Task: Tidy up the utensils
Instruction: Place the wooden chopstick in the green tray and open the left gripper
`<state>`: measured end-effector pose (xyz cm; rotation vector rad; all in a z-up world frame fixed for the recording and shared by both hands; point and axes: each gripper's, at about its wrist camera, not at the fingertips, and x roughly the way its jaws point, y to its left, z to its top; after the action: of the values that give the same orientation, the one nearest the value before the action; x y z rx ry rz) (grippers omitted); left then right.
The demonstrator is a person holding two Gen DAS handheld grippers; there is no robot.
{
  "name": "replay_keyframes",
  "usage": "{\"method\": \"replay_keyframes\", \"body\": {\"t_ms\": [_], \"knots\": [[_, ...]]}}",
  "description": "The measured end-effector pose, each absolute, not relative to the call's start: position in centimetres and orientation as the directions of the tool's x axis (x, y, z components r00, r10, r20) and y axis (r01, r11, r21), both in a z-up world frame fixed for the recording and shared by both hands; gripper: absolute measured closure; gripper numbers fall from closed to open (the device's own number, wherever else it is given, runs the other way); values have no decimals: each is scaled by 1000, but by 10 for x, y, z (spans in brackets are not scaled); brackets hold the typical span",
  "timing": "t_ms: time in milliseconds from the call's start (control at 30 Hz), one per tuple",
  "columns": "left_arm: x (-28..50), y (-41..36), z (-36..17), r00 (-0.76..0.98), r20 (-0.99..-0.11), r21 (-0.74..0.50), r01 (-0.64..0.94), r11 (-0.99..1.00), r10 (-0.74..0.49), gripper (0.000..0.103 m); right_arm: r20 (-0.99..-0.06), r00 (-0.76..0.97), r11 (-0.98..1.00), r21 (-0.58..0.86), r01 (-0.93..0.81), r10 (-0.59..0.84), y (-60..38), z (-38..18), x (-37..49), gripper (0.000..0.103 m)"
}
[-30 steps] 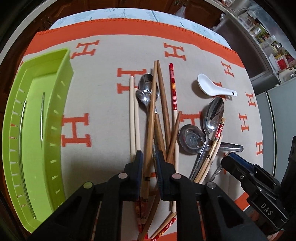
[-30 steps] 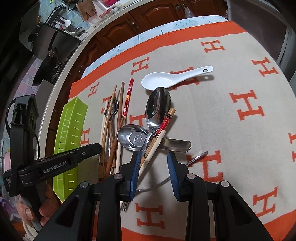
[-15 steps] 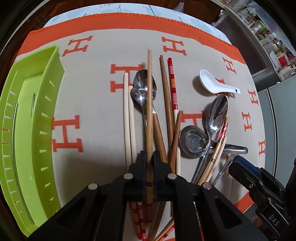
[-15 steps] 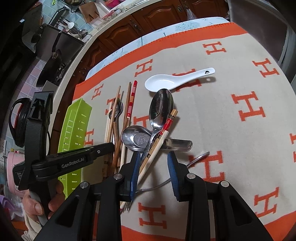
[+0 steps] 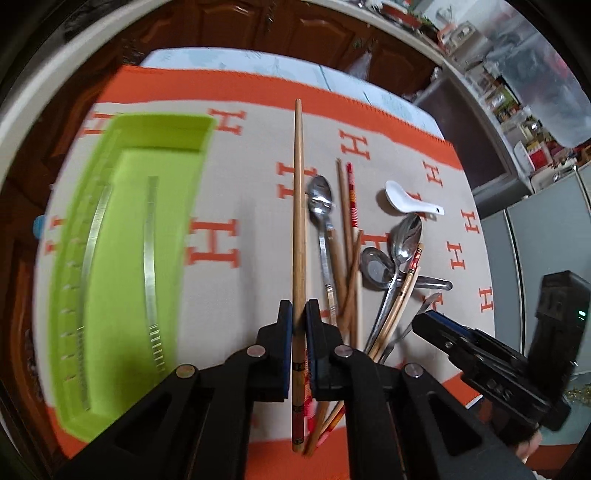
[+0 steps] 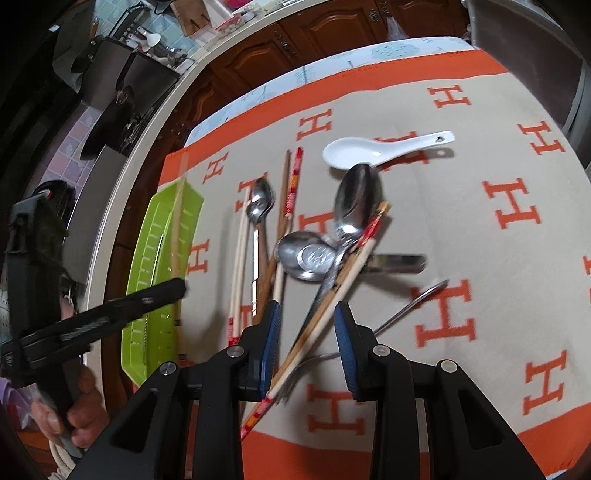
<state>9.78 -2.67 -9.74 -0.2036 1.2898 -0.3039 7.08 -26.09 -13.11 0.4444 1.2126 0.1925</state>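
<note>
My left gripper [image 5: 299, 308] is shut on a long wooden chopstick [image 5: 298, 206] and holds it lifted above the cloth, pointing away. The same chopstick shows blurred in the right wrist view [image 6: 178, 236], over the green tray [image 6: 162, 258]. The green tray [image 5: 122, 258] lies left of the left gripper. A pile of chopsticks [image 5: 349, 236], metal spoons [image 5: 404, 236] and a white ceramic spoon [image 5: 406, 201] lies to the right. My right gripper [image 6: 306, 321] is open, its fingers either side of a pale chopstick [image 6: 343, 280] in the pile.
An orange and beige cloth with H marks [image 6: 480, 229] covers the table. A fork [image 6: 406, 306] lies under the pile near the right gripper. Wooden cabinets [image 5: 277, 26] and a counter edge stand beyond the table.
My left gripper has lifted the wooden chopstick out of the pile and swung left toward the green tray. The right gripper has stayed open over the pile.
</note>
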Motion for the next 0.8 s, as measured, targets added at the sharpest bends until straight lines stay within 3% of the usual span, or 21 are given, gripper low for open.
{"method": "replay_keyframes", "body": {"t_ms": [433,800], "knots": [[82,77,-66,388,-905,-191,-9,981,-173,98,-859,199,858,500,118,473,-200,-157,86,73],[102,88,-120,318,-944,-93,-9,996,-86,98,-902,135,887,429,172,410,-178,-185,102,79]]}}
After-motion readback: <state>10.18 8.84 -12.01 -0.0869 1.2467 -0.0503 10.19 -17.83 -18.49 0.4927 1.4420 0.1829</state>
